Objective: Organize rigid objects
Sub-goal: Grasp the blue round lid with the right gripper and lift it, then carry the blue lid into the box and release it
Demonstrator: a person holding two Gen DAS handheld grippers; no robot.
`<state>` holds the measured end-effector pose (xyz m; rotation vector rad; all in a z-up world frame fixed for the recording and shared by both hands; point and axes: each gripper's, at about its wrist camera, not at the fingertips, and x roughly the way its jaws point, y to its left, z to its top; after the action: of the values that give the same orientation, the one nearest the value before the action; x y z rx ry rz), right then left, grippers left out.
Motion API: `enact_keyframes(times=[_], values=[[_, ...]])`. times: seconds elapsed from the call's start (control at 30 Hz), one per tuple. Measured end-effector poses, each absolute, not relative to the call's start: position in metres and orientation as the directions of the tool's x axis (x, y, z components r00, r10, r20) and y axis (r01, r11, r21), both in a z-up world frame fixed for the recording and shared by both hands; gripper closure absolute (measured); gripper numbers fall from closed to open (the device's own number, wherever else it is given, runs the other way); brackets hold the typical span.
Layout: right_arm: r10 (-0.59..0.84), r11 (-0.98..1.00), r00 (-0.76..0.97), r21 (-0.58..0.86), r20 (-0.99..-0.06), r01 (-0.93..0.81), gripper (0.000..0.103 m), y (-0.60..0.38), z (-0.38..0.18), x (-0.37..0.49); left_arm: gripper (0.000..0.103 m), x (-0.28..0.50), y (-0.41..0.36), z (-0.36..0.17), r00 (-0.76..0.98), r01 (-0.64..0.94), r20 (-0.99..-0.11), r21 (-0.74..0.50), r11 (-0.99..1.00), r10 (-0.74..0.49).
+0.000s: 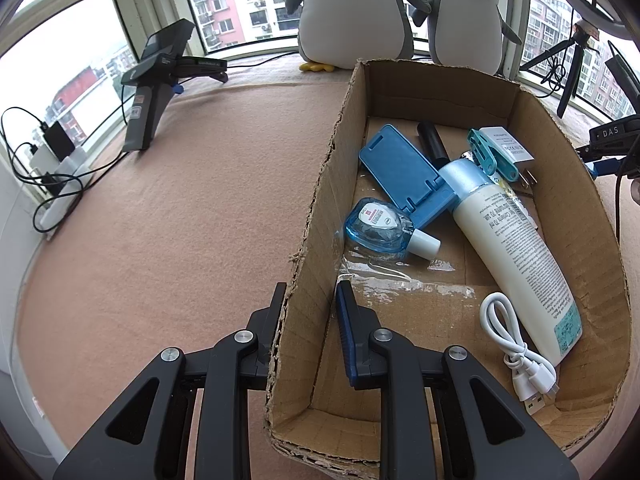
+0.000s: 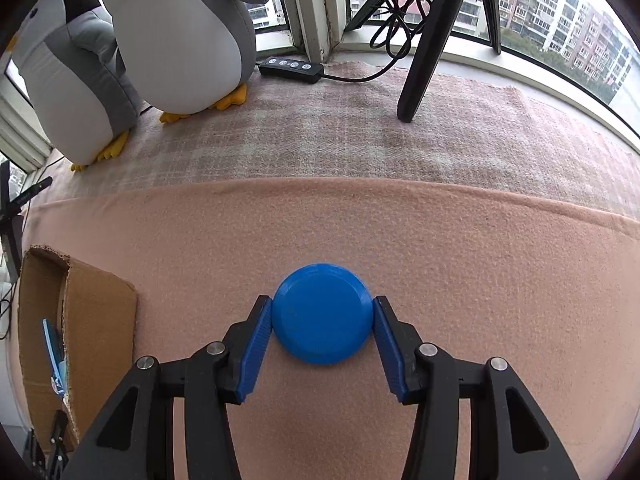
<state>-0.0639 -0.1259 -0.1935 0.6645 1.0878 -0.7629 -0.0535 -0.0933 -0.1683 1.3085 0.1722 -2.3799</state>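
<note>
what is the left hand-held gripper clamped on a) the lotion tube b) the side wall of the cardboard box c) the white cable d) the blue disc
b: the left hand-held gripper has one finger outside and one inside the cardboard box, pinching its side wall; the white cable and the lotion tube lie loose inside.

I am working in a lived-in flat, at a bay window seat high above the street. Curved windows point(image 1: 236, 4) wrap around me, showing pink and white apartment blocks point(image 2: 560, 8) outside. The ledge is covered with a peach fleece blanket point(image 1: 180, 200). Two plush penguins point(image 1: 400, 12) stand against the glass. A power strip with chargers point(image 1: 56, 176) lies along the sill, and black tripod legs point(image 2: 424, 52) show it doubles as a recording spot.
</note>
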Motion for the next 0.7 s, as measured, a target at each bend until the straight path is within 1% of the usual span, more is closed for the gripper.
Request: enact_keyframes(times=[0.13, 0.33, 0.53, 0.7], values=[[-0.214, 0.595, 0.296, 0.116, -0.931, 0.795, 0.057, -0.104, -0.186, -0.074, 0.083, -0.054, -0.093, -0.168, -0.47, 0.415, -0.83, 0.091, -0.905, -0.3], [-0.225, 0.635, 0.361, 0.145, -0.905, 0.759, 0.057, -0.071, -0.16, -0.084, 0.083, -0.054, -0.094, -0.168, -0.47, 0.415, -0.83, 0.092, -0.905, -0.3], [-0.228, 0.714, 0.44, 0.158, -0.868, 0.682, 0.057, -0.04, -0.125, -0.07, 0.083, -0.054, -0.094, -0.168, -0.47, 0.416, -0.83, 0.093, -0.905, -0.301], [-0.2, 0.775, 0.491, 0.17, -0.848, 0.609, 0.057, -0.006, -0.111, -0.056, 0.083, -0.054, -0.094, -0.168, -0.469, 0.416, -0.83, 0.093, -0.905, -0.301]])
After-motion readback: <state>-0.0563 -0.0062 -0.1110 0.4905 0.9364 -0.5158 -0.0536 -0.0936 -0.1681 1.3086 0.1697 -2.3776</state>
